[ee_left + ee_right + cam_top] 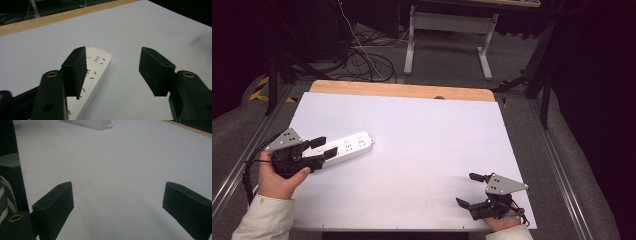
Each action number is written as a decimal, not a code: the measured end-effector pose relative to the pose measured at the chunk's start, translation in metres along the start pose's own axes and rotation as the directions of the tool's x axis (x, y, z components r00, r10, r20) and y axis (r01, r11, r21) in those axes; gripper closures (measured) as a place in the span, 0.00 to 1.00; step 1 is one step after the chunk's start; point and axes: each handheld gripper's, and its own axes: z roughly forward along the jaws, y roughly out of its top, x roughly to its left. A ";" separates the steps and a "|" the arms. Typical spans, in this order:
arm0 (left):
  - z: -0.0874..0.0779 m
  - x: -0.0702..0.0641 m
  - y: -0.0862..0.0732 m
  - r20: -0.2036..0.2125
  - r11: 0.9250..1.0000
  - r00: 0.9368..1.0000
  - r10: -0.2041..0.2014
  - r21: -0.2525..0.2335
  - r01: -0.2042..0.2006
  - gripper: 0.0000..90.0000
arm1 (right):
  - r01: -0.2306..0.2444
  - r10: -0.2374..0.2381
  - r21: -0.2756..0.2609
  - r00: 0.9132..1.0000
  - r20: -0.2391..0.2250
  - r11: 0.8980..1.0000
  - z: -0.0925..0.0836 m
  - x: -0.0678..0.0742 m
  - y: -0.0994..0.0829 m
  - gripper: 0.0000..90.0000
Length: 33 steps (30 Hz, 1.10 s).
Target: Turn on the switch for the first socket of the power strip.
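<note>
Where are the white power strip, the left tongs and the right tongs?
White plastic power strip (348, 146): high view, middle of its top face.
Left tongs (323, 147): high view, midway between the black tips.
Right tongs (468, 189): high view, gap between the open tips.

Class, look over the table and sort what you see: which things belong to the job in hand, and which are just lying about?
Part of the job:
- white power strip
- left tool, open beside the strip's near end

Lying about:
- right tool, open over bare table
- cables on the floor
- white desk frame beyond the table
</note>
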 end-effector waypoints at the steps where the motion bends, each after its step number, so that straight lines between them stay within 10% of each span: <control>1: -0.001 -0.003 0.001 0.012 1.000 1.000 0.008 -0.008 -0.008 0.42 | -0.001 0.001 -0.002 1.000 0.000 1.000 0.000 0.000 0.000 0.12; 9: -0.004 -0.025 0.004 0.089 0.996 0.993 0.074 -0.047 -0.070 0.32 | 0.000 0.000 -0.001 1.000 -0.001 1.000 0.000 0.000 0.000 0.12; 26: 0.014 -0.048 -0.027 0.308 0.989 0.940 0.146 -0.081 -0.127 0.22 | -0.001 0.001 -0.008 1.000 -0.004 1.000 -0.001 0.000 0.000 0.12; 33: 0.023 -0.056 -0.042 0.296 0.986 0.942 0.160 -0.091 -0.139 0.18 | 0.003 -0.003 -0.007 1.000 -0.008 1.000 -0.001 0.000 0.000 0.12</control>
